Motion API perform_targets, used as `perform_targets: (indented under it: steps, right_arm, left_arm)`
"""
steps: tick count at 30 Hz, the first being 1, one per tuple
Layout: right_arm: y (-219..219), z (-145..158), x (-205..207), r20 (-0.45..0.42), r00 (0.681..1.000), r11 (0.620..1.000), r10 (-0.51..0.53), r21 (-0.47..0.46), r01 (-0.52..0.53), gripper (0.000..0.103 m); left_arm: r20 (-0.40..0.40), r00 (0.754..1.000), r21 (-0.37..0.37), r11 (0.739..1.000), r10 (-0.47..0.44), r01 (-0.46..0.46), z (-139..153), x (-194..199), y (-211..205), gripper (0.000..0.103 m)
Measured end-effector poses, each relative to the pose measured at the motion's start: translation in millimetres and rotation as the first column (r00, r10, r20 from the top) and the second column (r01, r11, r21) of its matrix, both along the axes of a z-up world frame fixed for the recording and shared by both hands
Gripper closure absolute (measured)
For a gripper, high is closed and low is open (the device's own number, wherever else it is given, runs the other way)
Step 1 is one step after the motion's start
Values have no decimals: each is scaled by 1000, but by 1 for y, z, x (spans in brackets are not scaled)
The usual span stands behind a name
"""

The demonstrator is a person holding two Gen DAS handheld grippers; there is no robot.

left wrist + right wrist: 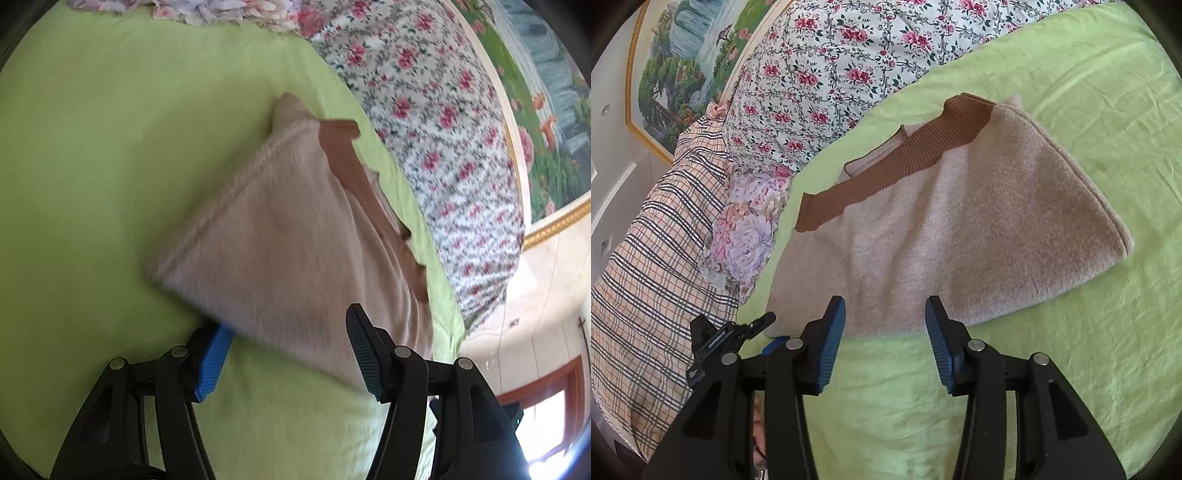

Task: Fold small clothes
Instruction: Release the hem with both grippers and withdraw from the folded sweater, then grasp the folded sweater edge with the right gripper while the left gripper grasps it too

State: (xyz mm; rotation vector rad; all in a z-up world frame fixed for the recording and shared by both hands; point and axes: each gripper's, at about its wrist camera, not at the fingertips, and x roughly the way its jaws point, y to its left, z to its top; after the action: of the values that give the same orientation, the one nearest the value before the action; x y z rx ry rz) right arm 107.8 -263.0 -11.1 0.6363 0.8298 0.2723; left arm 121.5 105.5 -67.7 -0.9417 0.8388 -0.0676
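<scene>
A small beige knit sweater (960,221) with a brown ribbed trim (894,162) lies folded on the green bedsheet (1108,110). In the left wrist view the sweater (280,236) is blurred and its near edge lies between the fingers of my left gripper (288,343), which is open; the cloth hides the left fingertip. My right gripper (885,314) is open, its tips at the sweater's near edge, holding nothing. The left gripper shows in the right wrist view (731,339) at the sweater's near left corner.
A floral quilt (849,66) and a plaid cloth (653,258) are piled along the bed's far side, next to the sweater. A framed landscape picture (672,55) hangs on the wall. Green sheet (92,166) spreads left of the sweater.
</scene>
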Motion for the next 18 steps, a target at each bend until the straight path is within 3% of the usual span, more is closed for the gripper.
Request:
perform_targets:
  steps: [5,7,8,12,14,18]
  right_arm:
    - [-8,-1,24,-12,1000,1000,-5,-7,5,56]
    - [-15,-2,36,-19,1000,1000,-8,-1,8,56]
    - [-19,-2,44,-17,1000,1000,-8,3,8,56]
    - [-36,3,68,-12,1000,1000,7,15,-7,56]
    - [-48,5,81,-9,999,996,34,81,-34,56]
    - [-63,8,109,-30,995,982,96,164,-90,56]
  left_arm:
    - [5,999,42,998,43,-43,2,25,5,44]
    - [16,999,74,997,31,-32,6,37,1,64]
    - [26,1000,87,996,6,-8,10,44,-3,91]
    - [98,994,188,981,-56,36,44,56,-28,97]
    - [129,984,260,962,-122,85,67,62,-53,97]
    - [177,939,351,910,-296,221,99,76,-123,97]
